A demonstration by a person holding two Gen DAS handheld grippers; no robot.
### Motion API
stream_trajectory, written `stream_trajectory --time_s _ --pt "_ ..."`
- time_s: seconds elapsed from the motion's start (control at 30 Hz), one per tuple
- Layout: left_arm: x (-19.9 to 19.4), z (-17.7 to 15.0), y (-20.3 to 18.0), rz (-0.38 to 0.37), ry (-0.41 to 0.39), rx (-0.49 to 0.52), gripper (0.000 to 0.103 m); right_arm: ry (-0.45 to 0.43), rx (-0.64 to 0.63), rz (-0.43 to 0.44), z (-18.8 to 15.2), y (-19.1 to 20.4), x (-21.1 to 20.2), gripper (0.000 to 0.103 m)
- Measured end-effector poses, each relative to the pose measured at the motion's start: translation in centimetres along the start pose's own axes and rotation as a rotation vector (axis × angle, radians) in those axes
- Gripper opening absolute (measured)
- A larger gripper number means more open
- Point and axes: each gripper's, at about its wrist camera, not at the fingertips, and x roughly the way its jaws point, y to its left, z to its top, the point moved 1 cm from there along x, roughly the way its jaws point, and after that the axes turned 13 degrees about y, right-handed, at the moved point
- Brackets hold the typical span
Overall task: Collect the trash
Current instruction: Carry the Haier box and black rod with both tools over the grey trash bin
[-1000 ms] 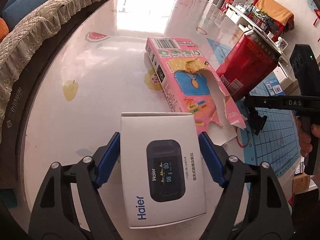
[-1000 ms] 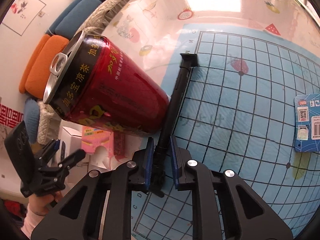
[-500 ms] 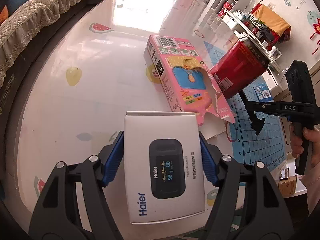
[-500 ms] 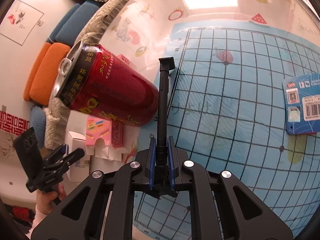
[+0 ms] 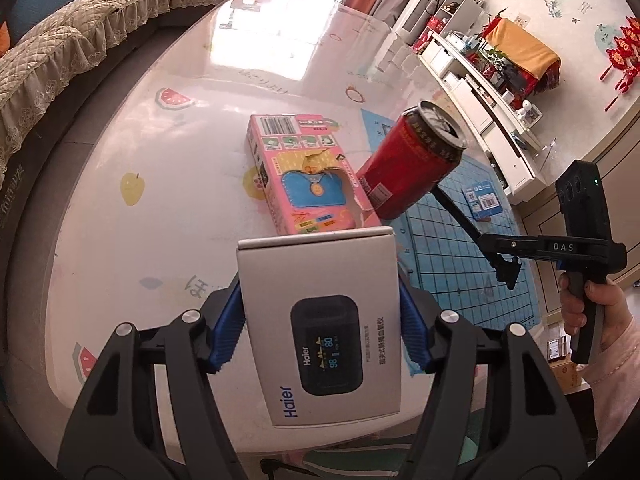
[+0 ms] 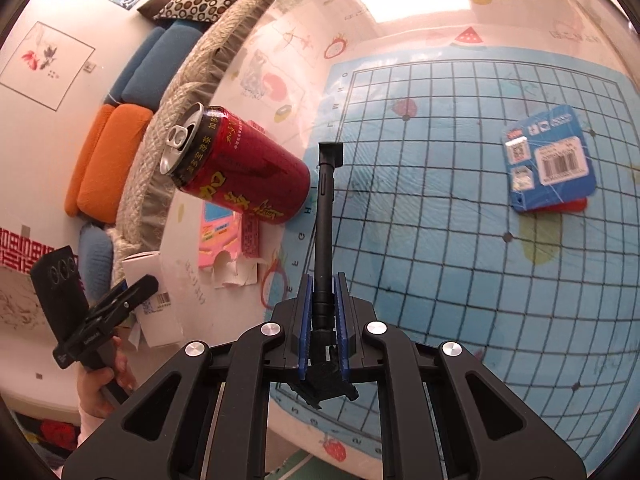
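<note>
Left gripper (image 5: 320, 316): jaws closing on white rectangular cardboard box (image 5: 320, 312), lifted clear of the worktop (image 5: 160, 200); risk of slipping out.
Right gripper (image 6: 322, 308): narrow, clamping thin black rod (image 6: 325, 216) beside tilted red drink can (image 6: 240, 172); can may roll.

The left gripper (image 5: 320, 320) is closing tighter on the white box (image 5: 324, 320) and lifting it off the table (image 5: 100, 240), hiding more of the pink box (image 5: 304, 176). The right gripper (image 6: 322, 312) is carrying the black rod (image 6: 325, 220) and red can (image 6: 240, 168) higher, away from the blue mat (image 6: 440, 240).
</note>
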Motion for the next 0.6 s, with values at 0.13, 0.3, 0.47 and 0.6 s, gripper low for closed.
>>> stream_trajectory --time_s 0.13,0.3,0.47,0.6 --pt "-0.6 0.0 -2.3 -0.006 -0.009 0.033 0.063 -0.033 0.013 0.027 -1.6 -1.0 -2.1 0.012" --pt "-1.2 0.0 -5.9 -0.041 -0.017 0.078 0.063 -0.082 0.027 0.047 -3.5 -2.4 -5.4 0.012" --pt "-0.9 0.1 -10.3 -0.071 -0.012 0.139 0.063 -0.14 0.046 0.062 -6.1 -4.4 -9.0 0.012" --pt "0.1 -0.1 -14.6 -0.089 0.007 0.206 0.063 -0.193 0.083 0.078 -8.7 -7.1 -12.1 0.012"
